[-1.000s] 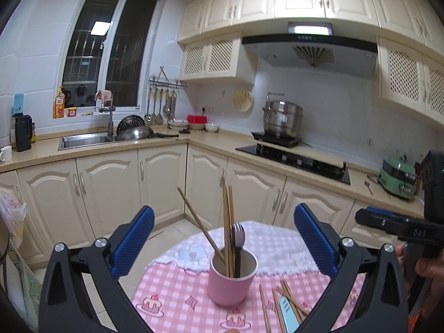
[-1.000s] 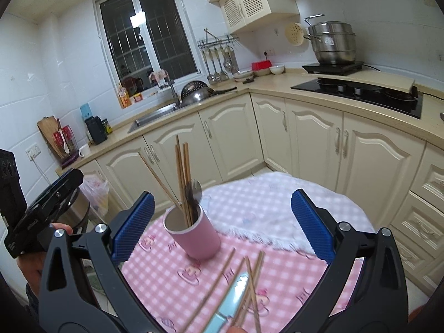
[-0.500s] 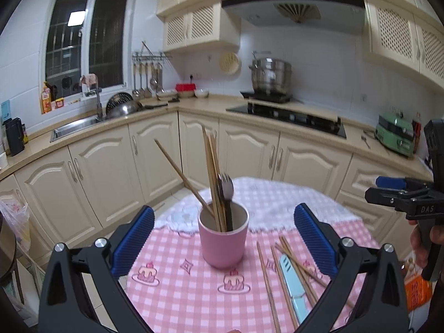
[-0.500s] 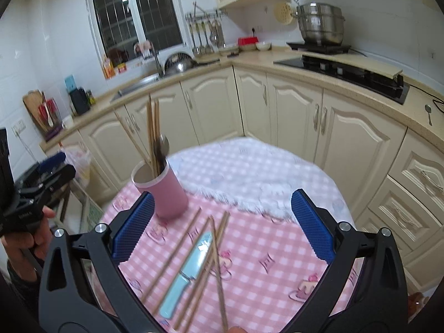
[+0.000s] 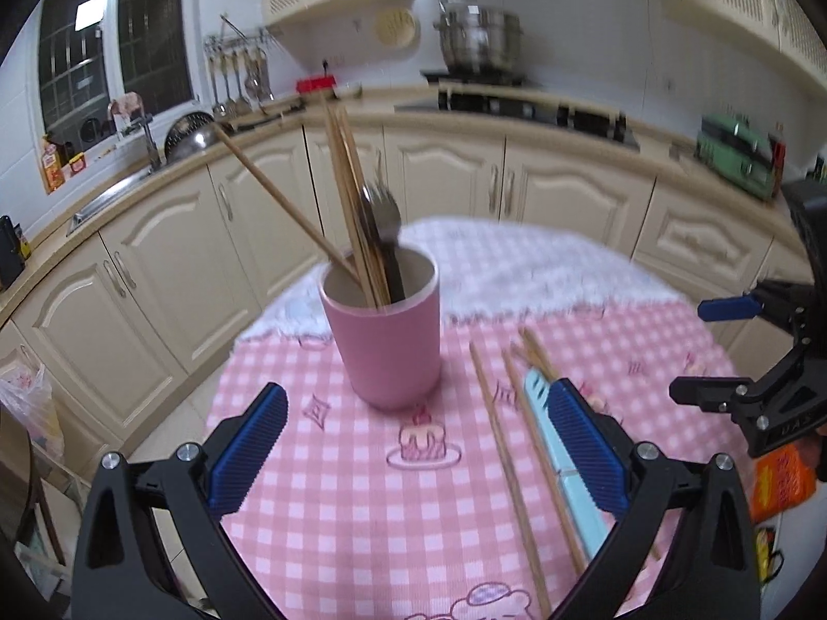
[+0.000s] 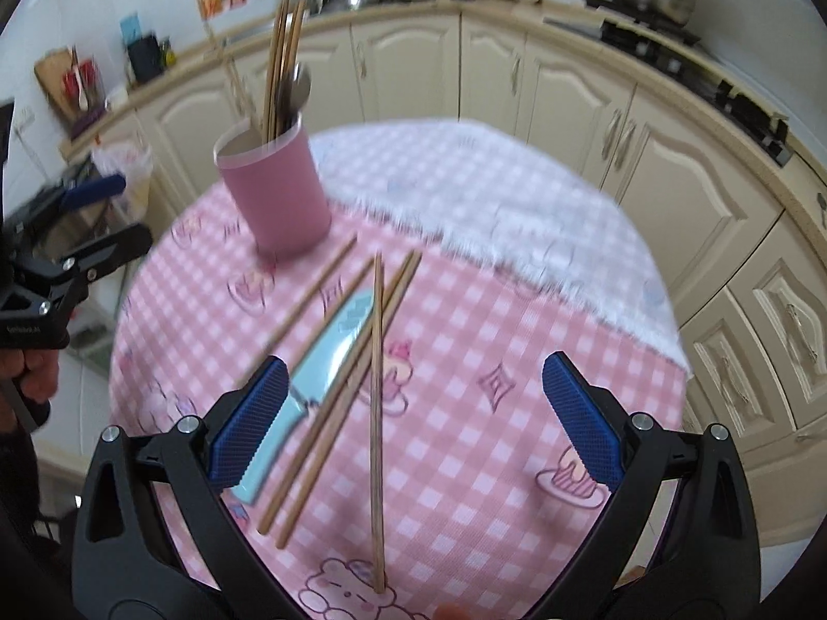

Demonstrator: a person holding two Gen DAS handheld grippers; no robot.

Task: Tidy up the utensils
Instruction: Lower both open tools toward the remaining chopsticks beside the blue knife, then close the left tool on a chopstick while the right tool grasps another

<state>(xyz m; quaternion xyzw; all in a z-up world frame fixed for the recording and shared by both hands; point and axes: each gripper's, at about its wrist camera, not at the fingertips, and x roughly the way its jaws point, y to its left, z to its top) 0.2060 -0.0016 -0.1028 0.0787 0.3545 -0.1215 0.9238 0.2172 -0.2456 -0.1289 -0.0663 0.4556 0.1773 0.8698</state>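
A pink cup (image 5: pixel 385 336) stands on the pink checked tablecloth (image 5: pixel 362 516) and holds several wooden chopsticks (image 5: pixel 351 196) and a metal fork (image 5: pixel 382 212). It also shows in the right wrist view (image 6: pixel 274 191). Several loose chopsticks (image 6: pixel 377 361) and a light blue knife (image 6: pixel 320 372) lie on the cloth to the cup's right. My left gripper (image 5: pixel 413 449) is open and empty, just in front of the cup. My right gripper (image 6: pixel 413 418) is open and empty, above the loose chopsticks and knife.
The round table (image 6: pixel 517 196) has a white cloth part at the far side. Cream kitchen cabinets (image 5: pixel 568 196) curve behind it, with a sink (image 5: pixel 113 191) at the left and a stove with a steel pot (image 5: pixel 475 46).
Both grippers have tilted down and moved closer to the table. The cup and the loose utensils now look larger and sit higher in both views. Both stay open.
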